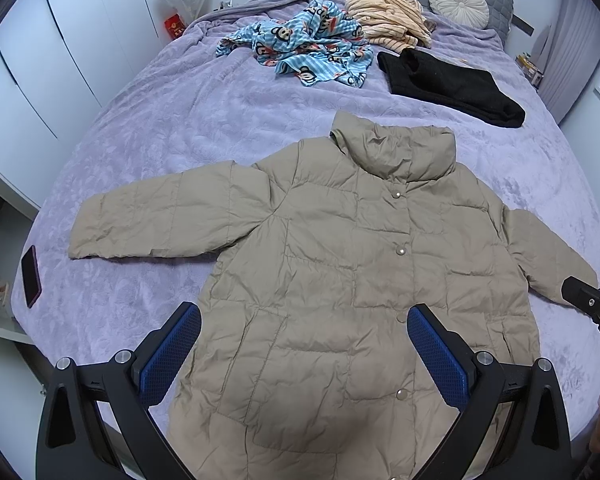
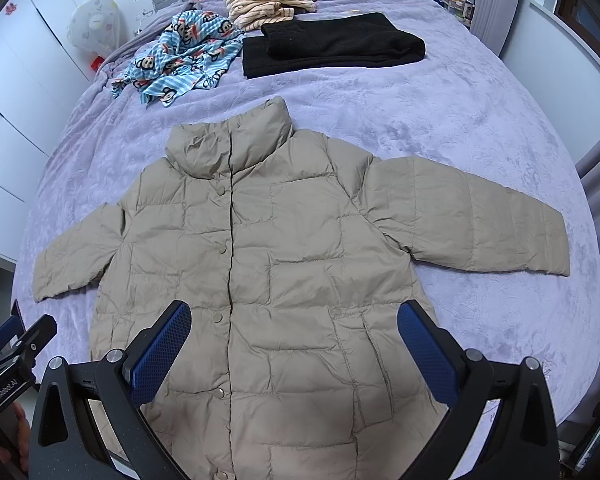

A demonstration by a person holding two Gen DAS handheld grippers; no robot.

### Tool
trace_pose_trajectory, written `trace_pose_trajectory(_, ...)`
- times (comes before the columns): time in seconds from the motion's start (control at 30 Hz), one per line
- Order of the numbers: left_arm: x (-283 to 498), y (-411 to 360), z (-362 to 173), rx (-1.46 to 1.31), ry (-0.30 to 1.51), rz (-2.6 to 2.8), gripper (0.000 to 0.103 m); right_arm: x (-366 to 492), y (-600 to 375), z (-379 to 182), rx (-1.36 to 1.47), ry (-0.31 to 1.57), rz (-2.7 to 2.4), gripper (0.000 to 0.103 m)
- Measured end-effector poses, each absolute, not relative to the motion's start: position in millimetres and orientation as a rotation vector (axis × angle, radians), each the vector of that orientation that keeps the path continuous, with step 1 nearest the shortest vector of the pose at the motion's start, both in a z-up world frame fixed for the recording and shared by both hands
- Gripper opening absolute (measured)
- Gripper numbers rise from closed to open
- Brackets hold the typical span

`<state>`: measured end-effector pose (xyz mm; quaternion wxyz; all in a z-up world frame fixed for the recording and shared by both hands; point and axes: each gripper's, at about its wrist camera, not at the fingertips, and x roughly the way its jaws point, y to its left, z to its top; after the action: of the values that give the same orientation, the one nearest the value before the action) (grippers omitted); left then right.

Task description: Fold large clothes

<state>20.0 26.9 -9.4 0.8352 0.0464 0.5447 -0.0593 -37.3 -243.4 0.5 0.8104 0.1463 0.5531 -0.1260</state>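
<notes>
Jacket (image 1: 340,272) beneath spread left gripper (image 1: 304,344)

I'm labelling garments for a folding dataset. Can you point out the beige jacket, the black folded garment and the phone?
Jacket (image 1: 320,280): left wrist view, on the chest panel beside the snaps.
Black garment (image 2: 340,46): right wrist view, on the middle of its top layer.
Phone (image 1: 31,276): left wrist view, on the middle of its dark face.

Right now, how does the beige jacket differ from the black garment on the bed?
The beige jacket lies spread flat with both sleeves out; the black garment is folded into a compact stack. The jacket is quilted with snap buttons; the black one looks plain. The jacket lies nearer the grippers. Both rest on the purple blanket.
</notes>
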Motion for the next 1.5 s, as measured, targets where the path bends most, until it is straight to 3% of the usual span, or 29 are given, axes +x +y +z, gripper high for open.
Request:
trace_pose_trajectory(0.4, 37, 68, -39, -0.069, 1.206, -0.182, 0.103, -42, -232, -16, 0.359, 1.179, -0.259, 0.103)
trace_pose_trajectory(0.6, 60, 128, -81, -0.235, 1.222, -0.132, 0.103, -31, -201, -29, 0.368, 1.133, -0.185, 0.103)
trace_pose_trajectory(0.8, 91, 196, -142, -0.348, 1.245, -0.051, 0.103, -4, -155, -80, 0.438, 1.287, -0.042, 0.103)
trace_pose_trajectory(1.13, 158, 297, -233, -0.613, 1.189, 0.005, 0.103, 27, -92, -150, 0.367, 1.341, 0.055, 0.103)
trace_pose_trajectory(1.43, 229, 358, -247, -0.646, 1.077, 0.143, 0.103, 83, -57, -153, 0.341, 1.265, 0.124, 0.103)
trace_pose_trajectory(1.47, 236, 362, -249, -0.654, 1.081, 0.158, 0.100, 91, -53, -153, 0.343, 1.259, 0.130, 0.103)
trace_pose_trajectory(1.5, 242, 366, -252, -0.659, 1.093, 0.175, 0.084, 99, -50, -153, 0.347, 1.254, 0.137, 0.103)
